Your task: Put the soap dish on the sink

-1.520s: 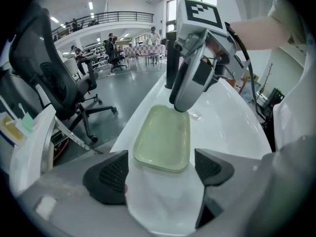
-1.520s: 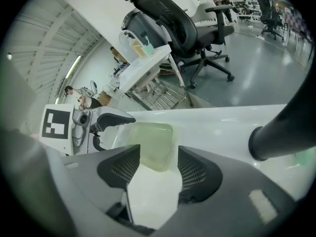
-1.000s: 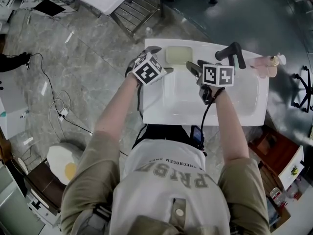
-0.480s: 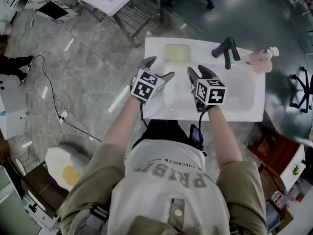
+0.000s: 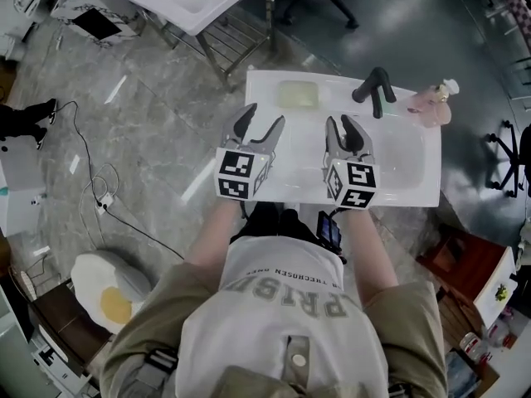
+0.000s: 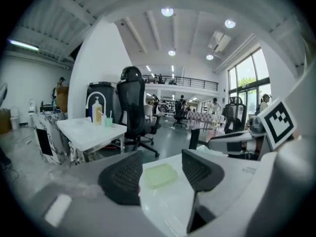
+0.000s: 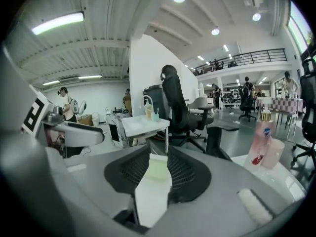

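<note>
Soap dish (image 5: 299, 94) seated at eleven o'clock on sink (image 5: 415, 191); left tongs (image 5: 261, 119) and right tongs (image 5: 346, 128) (both empty, just narrowing, neither shut) should clear toward six o'clock without nudging it.

Glossy white sink (image 5: 264, 89); matt translucent soap dish (image 5: 299, 94); polished stone floor (image 5: 149, 127).

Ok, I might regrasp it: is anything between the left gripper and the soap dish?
Nothing visible. Only bare sink lies between the left gripper, whose empty jaws have just been closing, and the soap dish on the back ledge; the faucet stands to the right.
</note>
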Demonstrator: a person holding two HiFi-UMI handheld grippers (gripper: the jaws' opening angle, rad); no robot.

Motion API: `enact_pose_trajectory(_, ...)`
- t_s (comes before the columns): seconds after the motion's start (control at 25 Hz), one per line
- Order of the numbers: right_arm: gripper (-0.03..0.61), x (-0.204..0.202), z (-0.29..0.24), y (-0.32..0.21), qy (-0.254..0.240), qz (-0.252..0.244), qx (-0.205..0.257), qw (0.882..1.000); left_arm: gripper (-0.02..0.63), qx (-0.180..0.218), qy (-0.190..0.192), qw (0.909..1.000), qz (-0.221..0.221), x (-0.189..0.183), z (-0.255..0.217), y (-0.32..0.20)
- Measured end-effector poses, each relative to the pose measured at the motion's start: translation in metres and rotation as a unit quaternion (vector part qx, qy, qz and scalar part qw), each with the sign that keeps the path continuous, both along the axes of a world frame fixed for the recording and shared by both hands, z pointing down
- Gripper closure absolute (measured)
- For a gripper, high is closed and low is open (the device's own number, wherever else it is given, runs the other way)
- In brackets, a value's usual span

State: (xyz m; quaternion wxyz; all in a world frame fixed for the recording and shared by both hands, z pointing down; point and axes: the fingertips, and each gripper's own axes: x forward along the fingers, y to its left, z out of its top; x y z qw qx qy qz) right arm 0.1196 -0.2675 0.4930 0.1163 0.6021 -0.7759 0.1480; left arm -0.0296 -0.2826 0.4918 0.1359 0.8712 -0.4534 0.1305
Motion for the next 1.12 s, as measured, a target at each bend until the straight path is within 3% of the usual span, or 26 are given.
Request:
enact_pose_trajectory(0.16,0.479,0.009,-0.033,0.020,0.005,0.031,0.049,0.998,0.398,0.048,0.023,0.9981,-0.030,-0.012,-0.033,0.013)
enact_pose_trajectory(0.44,0.524,0.019,-0.076,0.047,0.033,0.056,0.109,0.992,0.499,0.161,-0.022,0.9855,-0.050,-0.027,-0.079,0.034)
enact_pose_trajectory(0.72,0.567,0.027,-0.108,0.065,0.059,0.067,0.157,0.984,0.543,0.172,0.006,0.9825,-0.072,-0.027,-0.108,0.045)
enact_pose_trajectory(0.84,0.572,0.031,-0.115,0.071,0.043,0.072,0.170,0.982,0.599,0.195,-0.004,0.9778,-0.077,-0.028,-0.118,0.050)
enact_pose_trajectory(1.12,0.572,0.031,-0.127,0.079,0.028,0.068,0.190,0.979,0.607,0.219,-0.007,0.9719,-0.085,-0.030,-0.128,0.055)
